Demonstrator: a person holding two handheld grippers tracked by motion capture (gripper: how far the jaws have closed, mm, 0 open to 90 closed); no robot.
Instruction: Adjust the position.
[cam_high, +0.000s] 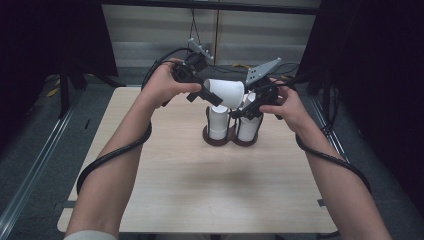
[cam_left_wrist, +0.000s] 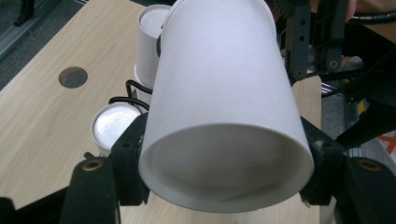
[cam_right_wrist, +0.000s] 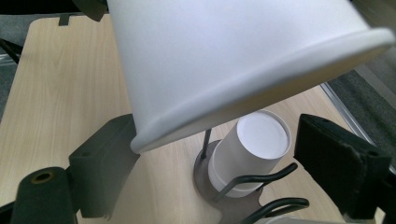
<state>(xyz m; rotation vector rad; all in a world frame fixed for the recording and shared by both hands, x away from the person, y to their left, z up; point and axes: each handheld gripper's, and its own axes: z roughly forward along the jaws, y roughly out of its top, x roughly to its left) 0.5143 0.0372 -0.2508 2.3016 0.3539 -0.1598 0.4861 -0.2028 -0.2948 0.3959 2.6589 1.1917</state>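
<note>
Left gripper clamps white paper cup on its side above wire rack at table's far centre; right gripper gapes empty beneath its rim; advise righting the cup squarely over a free ring before lowering.

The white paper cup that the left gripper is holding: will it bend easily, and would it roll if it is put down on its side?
The white paper cup looks thin-walled and empty, so it is probably light and would dent under a hard squeeze. The left gripper clamps it near the open rim, likely its stiffest part. It tapers, so on its side on the table it would probably roll in a curve.
</note>
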